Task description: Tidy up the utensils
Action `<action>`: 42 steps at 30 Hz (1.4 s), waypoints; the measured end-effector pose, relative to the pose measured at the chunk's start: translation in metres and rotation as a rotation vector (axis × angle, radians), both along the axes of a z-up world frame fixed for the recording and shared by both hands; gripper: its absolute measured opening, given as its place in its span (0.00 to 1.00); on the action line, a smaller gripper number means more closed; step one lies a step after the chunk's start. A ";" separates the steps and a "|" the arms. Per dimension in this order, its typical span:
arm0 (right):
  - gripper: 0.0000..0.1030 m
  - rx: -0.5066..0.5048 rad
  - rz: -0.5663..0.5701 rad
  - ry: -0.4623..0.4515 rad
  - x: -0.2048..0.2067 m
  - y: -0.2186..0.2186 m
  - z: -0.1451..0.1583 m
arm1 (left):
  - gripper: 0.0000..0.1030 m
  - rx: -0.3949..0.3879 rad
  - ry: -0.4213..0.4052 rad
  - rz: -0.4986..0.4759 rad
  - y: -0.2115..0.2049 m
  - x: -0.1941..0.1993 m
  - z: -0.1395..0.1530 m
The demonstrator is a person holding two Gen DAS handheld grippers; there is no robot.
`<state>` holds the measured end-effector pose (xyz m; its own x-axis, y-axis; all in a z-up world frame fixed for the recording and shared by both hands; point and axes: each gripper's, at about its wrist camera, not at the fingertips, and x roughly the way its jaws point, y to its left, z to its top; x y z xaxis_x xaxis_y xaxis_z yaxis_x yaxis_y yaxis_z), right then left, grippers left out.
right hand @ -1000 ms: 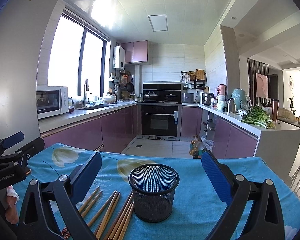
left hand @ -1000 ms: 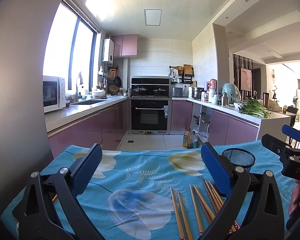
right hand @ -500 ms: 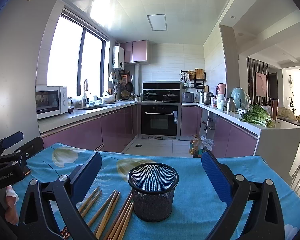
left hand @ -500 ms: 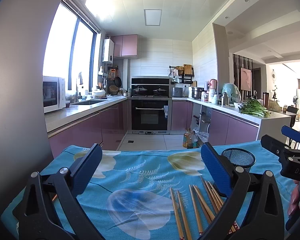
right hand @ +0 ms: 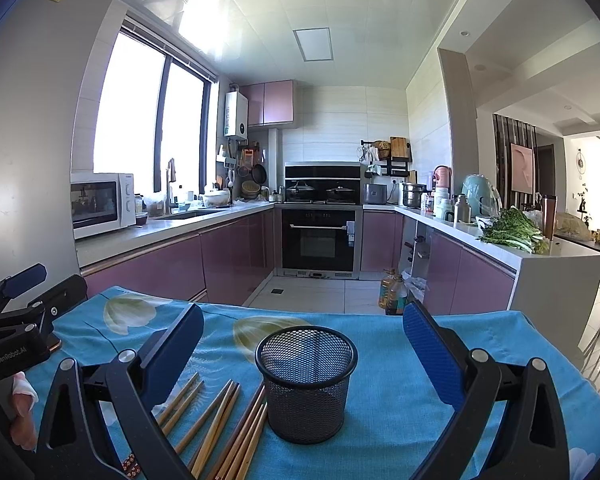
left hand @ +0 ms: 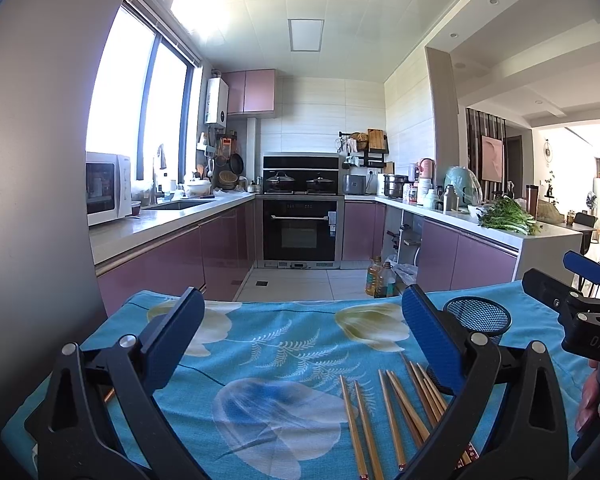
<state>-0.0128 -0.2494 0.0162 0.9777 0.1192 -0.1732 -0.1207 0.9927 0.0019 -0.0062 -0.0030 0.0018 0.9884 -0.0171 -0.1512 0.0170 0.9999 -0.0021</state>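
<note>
Beside chopsticks (right hand: 216,420), upright mesh cup (right hand: 306,384)

White letters "DAS" on the black body of the right gripper (left hand: 584,304) seen from the left camera, cut off at the frame edge, "GenRobot.AI" in small white print on the black body of the left gripper (right hand: 18,300) seen from the right camera

Both wrist cameras sit low over the tabletop (left hand: 284,344), facing the kitchen; both see the mesh cup (right hand: 306,384) and chopsticks (left hand: 392,412).
</note>
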 end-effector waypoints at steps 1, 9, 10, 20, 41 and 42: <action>0.94 0.001 0.001 -0.001 0.000 0.000 0.000 | 0.95 0.002 0.001 0.000 0.000 0.000 0.000; 0.94 -0.001 0.000 0.000 -0.001 0.001 -0.002 | 0.95 0.001 0.001 0.000 0.000 0.000 0.000; 0.94 -0.001 0.000 0.000 -0.001 0.001 -0.002 | 0.95 0.000 0.002 -0.001 0.000 0.000 0.000; 0.94 0.000 0.002 0.000 0.000 0.002 0.000 | 0.95 0.000 0.001 0.000 0.000 0.000 0.000; 0.94 0.003 0.005 0.005 0.000 0.001 -0.002 | 0.95 0.002 0.010 0.002 -0.001 0.001 -0.001; 0.94 0.002 0.005 0.004 0.000 0.001 -0.002 | 0.95 0.001 0.011 0.002 -0.001 0.000 -0.001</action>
<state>-0.0128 -0.2488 0.0142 0.9763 0.1246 -0.1771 -0.1257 0.9921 0.0048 -0.0058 -0.0038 0.0007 0.9867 -0.0153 -0.1616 0.0153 0.9999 -0.0011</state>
